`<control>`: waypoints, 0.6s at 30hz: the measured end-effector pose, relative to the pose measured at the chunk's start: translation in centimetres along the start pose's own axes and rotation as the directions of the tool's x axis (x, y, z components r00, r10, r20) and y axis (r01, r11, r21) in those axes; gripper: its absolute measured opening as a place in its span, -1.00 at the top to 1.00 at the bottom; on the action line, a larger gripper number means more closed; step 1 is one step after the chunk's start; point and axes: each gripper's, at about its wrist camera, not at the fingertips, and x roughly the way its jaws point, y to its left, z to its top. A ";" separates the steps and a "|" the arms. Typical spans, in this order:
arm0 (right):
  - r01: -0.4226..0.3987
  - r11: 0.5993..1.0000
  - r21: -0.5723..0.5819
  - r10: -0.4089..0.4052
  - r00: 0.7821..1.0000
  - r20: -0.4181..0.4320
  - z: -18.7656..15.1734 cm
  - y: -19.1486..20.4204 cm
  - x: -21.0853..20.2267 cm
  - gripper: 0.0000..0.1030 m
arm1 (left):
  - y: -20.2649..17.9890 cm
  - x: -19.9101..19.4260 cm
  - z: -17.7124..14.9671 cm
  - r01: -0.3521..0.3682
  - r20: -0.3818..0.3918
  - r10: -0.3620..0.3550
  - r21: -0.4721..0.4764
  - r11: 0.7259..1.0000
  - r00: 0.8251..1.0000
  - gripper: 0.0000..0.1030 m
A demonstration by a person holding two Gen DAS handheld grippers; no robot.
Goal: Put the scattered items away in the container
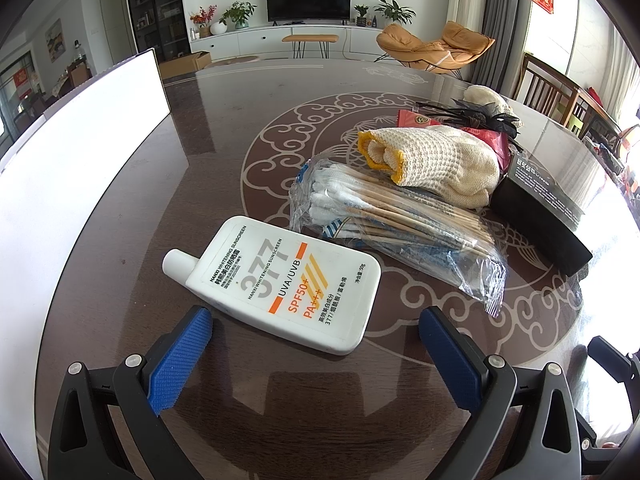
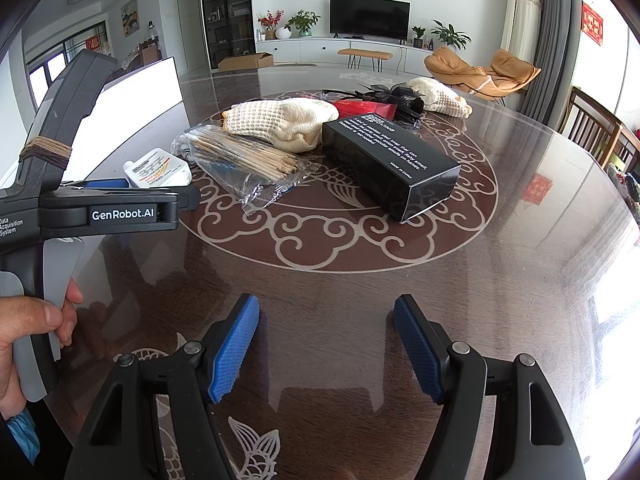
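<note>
Left gripper open over sunscreen bottle

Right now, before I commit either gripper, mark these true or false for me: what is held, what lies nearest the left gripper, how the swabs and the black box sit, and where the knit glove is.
1. Both grippers are open and empty. True: the left gripper and right gripper hold nothing.
2. The sunscreen bottle stands upright. False: it lies flat on the table, just ahead of the left gripper.
3. The cotton swabs are in a clear plastic bag. True.
4. The black box is already in the white container. False: it lies on the table.
5. The knit glove lies under the sunscreen bottle. False: it lies beyond the swabs.
</note>
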 end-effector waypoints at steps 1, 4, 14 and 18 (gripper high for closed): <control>0.000 1.000 0.000 0.000 1.000 0.000 0.0 0.0 0.0 -0.38 | 0.2 -0.7 -0.1 0.006 0.034 -0.006 -0.009 1.000 0.999 -1.00; 0.000 1.000 0.000 0.000 1.000 0.000 0.0 0.0 0.0 -0.38 | 1.1 -4.2 -1.3 0.038 0.194 -0.031 -0.032 0.999 0.980 -1.00; 0.000 1.000 0.000 0.000 1.000 0.000 0.0 0.0 0.0 -0.38 | 3.7 -7.4 -3.1 0.114 0.239 -0.093 -0.075 0.991 0.967 -1.00; 0.000 1.000 0.000 0.000 1.000 0.000 0.0 0.0 0.0 -0.38 | 4.3 -6.6 -3.8 0.118 0.199 -0.101 -0.073 0.990 0.975 -1.00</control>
